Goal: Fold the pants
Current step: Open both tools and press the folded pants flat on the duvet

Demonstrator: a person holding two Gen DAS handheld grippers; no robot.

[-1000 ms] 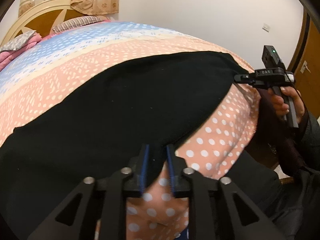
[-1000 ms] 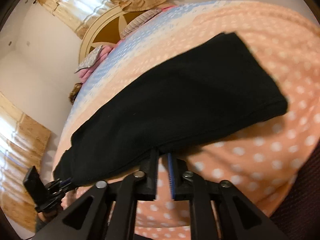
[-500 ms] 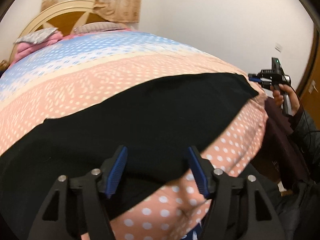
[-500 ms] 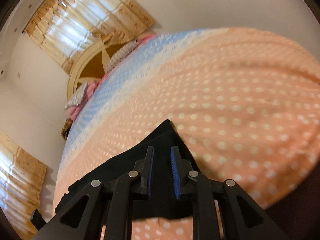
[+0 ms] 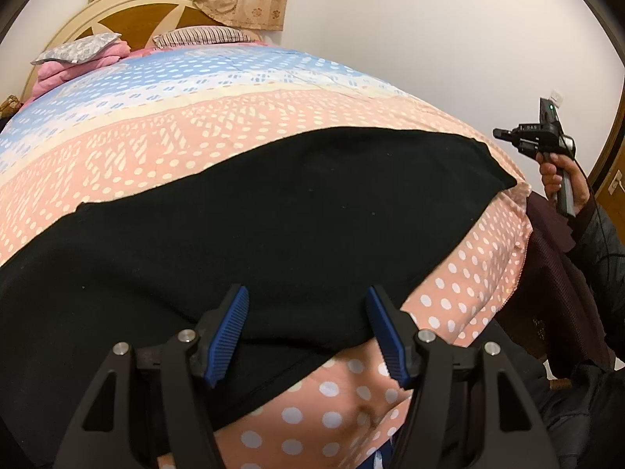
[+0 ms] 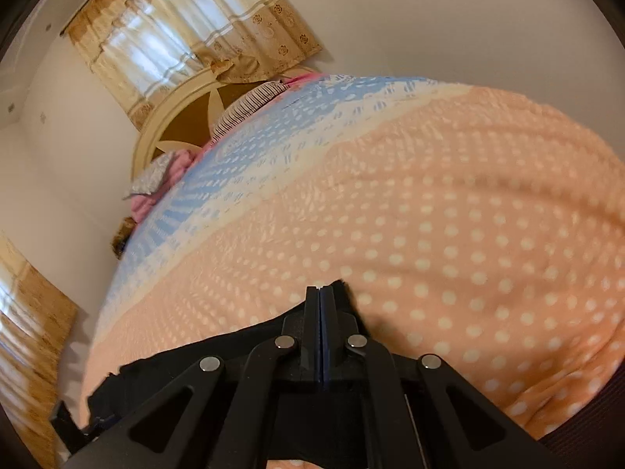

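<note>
Black pants (image 5: 273, 215) lie spread lengthwise across the dotted pink and blue bedspread (image 5: 195, 125). My left gripper (image 5: 306, 293) hovers open over their near edge, blue pads wide apart and nothing pinched between them. At the right, a hand holds my right gripper (image 5: 498, 133) in the air, beyond the far end of the pants and apart from them. In the right wrist view that right gripper (image 6: 319, 287) is shut with nothing between its pads. Behind and beneath it shows a strip of the pants (image 6: 195, 355), with one corner peeking past the fingertips.
A cream and brown headboard (image 5: 129, 11) with pillows (image 5: 203, 35) and a pink folded blanket (image 5: 74, 66) stands at the bed's far end. Dark maroon cloth (image 5: 558, 273) and a person's dark sleeve (image 5: 601, 242) are beside the bed's right edge. A wooden door frame (image 5: 609, 156) is behind them.
The left jaws went from nearly closed at the pants' edge to wide open. The right gripper left the pants' end, rose away from them and closed empty.
</note>
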